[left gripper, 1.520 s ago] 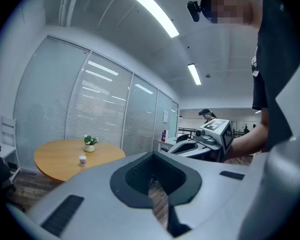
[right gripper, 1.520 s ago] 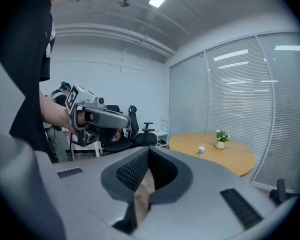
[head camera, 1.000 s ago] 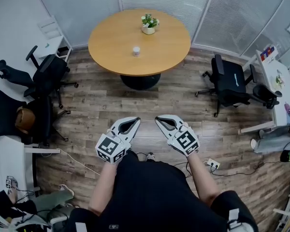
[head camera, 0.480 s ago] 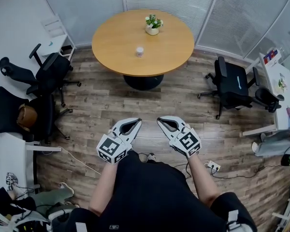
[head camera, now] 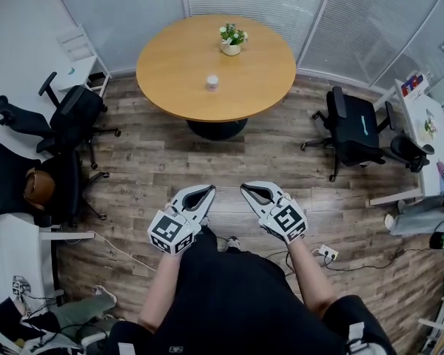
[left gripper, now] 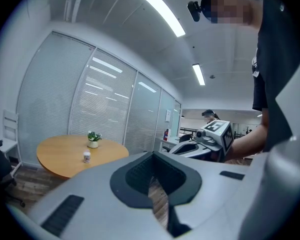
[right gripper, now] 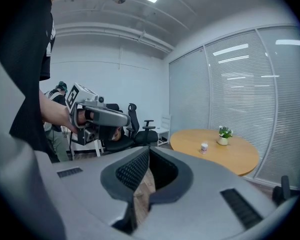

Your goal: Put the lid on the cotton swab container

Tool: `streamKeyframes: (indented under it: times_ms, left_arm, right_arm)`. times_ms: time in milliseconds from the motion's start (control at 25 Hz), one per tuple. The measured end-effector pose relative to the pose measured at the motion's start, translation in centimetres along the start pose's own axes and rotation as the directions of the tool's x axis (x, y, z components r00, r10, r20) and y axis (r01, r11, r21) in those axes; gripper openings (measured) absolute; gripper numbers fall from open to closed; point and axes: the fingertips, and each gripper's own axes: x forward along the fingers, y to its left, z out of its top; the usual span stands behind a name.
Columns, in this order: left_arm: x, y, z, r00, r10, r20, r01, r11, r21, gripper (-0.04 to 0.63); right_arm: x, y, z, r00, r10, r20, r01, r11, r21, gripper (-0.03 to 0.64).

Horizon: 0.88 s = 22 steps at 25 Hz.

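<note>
Cotton swab container [head camera: 212, 83] upright mid-bench [head camera: 170, 58], well apart from both grippers. Left gripper [head camera: 206, 189], right gripper [head camera: 246, 190]: jaws closed, empty. Likely light, tippy plastic (lid too small to make out); grip body sides gently.

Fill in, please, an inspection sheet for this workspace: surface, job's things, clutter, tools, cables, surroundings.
Surface: round wooden table, well ahead of the person.
Job's things: small white container upright on the table; too small to tell whether a lid is on.
Clutter: potted plant near the table's far edge.
Grippers: left tool and right tool shut, empty, held above the wood floor.
Cables: white cable at left; power strip at right.
Surroundings: black office chairs on both sides.
</note>
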Motion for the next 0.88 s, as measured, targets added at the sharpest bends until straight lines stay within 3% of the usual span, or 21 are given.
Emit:
streamKeyframes:
  times_ms: [400,880]
  left_arm:
    - [0.8,5.6,0.4,0.999,-0.048,0.000,0.048,0.998,-0.036,0.005]
    - [1.7,12.0,0.4,0.986,-0.165,-0.030,0.163,0.986,-0.045,0.005]
  right_arm:
    - [4.1,-2.7,1.1,0.997,-0.065,-0.034,0.065,0.998,0.009,0.005]
    - [8.9,-5.0,2.0,0.981,-0.188,-0.052,0.191,0.980,0.053,0.005]
